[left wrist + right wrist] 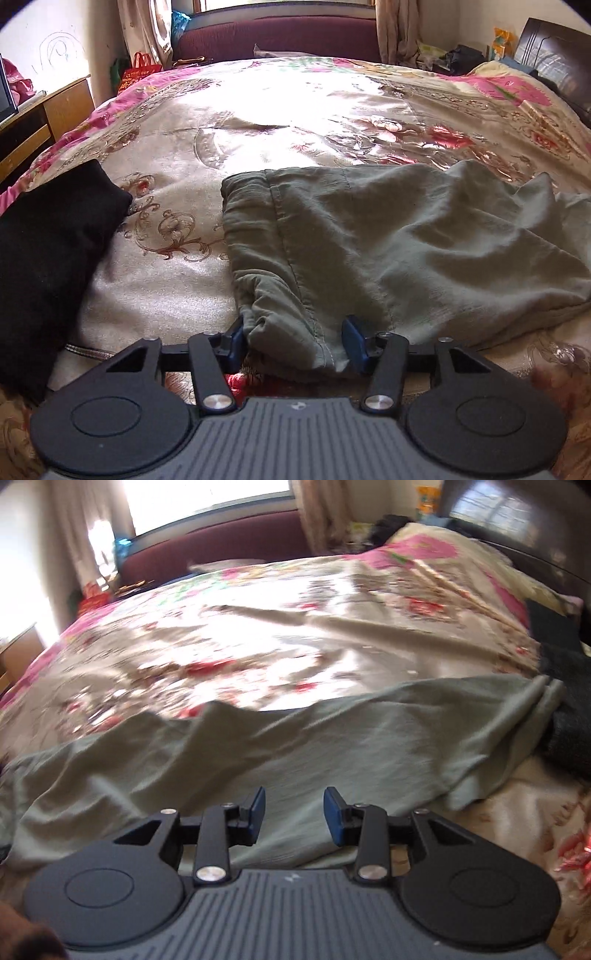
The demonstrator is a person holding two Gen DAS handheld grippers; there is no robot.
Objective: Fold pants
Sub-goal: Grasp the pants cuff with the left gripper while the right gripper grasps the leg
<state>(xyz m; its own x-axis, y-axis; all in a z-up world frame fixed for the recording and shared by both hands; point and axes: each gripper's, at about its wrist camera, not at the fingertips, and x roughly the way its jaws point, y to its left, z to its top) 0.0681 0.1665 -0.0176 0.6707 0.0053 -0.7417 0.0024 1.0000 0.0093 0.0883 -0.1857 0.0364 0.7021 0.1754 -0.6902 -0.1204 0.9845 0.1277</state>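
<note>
The olive-green cotton pants (388, 243) lie on the floral satin bedspread (258, 122), spreading from the centre toward 3 o'clock in the left wrist view. Their near corner sits between the fingers of the left claw (293, 341) at 6 o'clock. A black folded cloth (48, 251) lies on the bed at 9 o'clock, well apart from the pants. A maroon upholstered sofa (277, 37) stands behind the bed at 12 o'clock. In the right wrist view, the right claw (294, 816) is above the pants at 6 o'clock.
</note>
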